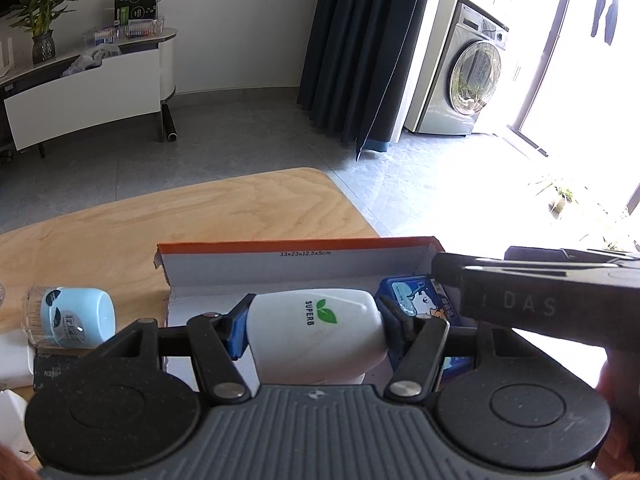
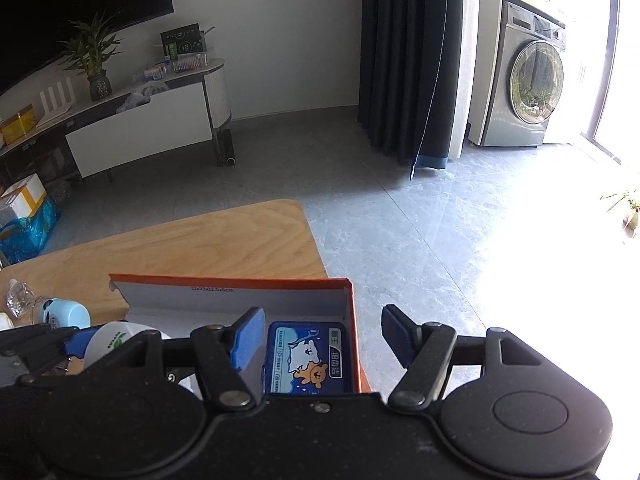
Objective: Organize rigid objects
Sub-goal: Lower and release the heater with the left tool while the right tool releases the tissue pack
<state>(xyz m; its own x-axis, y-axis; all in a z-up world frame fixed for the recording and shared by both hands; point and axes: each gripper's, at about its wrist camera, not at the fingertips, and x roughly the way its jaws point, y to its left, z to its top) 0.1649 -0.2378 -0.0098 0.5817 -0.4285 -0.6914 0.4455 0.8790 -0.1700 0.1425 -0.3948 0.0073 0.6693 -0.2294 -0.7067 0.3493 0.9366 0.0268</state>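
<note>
White bottle (image 1: pixel 316 328): "SUPERB" label in left view.

Left gripper (image 1: pixel 312 330) at 6 o'clock, pads clamped on both ends of white bottle (image 1: pixel 316 334) lying sideways, "SUPERB" label up, over the open orange-edged cardboard box (image 1: pixel 280 264). Blue tin (image 1: pixel 416 300) inside box, just beside bottle at 3 o'clock. Right gripper (image 1: pixel 540 292) enters from 3 o'clock. Light-blue cup (image 1: pixel 76 316) on its side on wooden table (image 1: pixel 180 216), 9 o'clock.
</note>
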